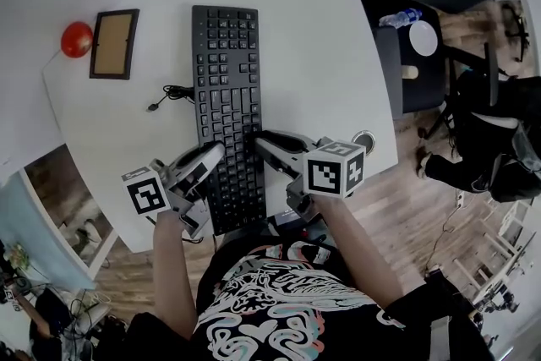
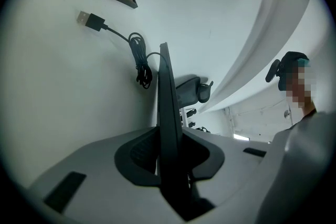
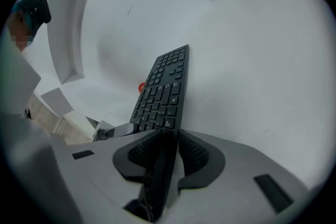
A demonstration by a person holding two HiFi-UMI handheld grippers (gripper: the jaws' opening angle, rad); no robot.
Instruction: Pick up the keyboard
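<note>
Keyboard [image 1: 226,72], black, slim, full-size, long edges pinched by left tongs [image 1: 213,152] and right tongs [image 1: 260,141].

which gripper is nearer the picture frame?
Left. The left gripper grips the keyboard on its left edge, the side toward the picture frame. The right gripper grips the right edge, the keyboard's width farther away.

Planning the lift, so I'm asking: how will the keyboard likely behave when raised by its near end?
The keyboard is a long, thin, flat slab, so probably stiff and light. The left gripper and right gripper both clamp its near end, so the far end may dip. Its loose cable will likely drag along the table.
</note>
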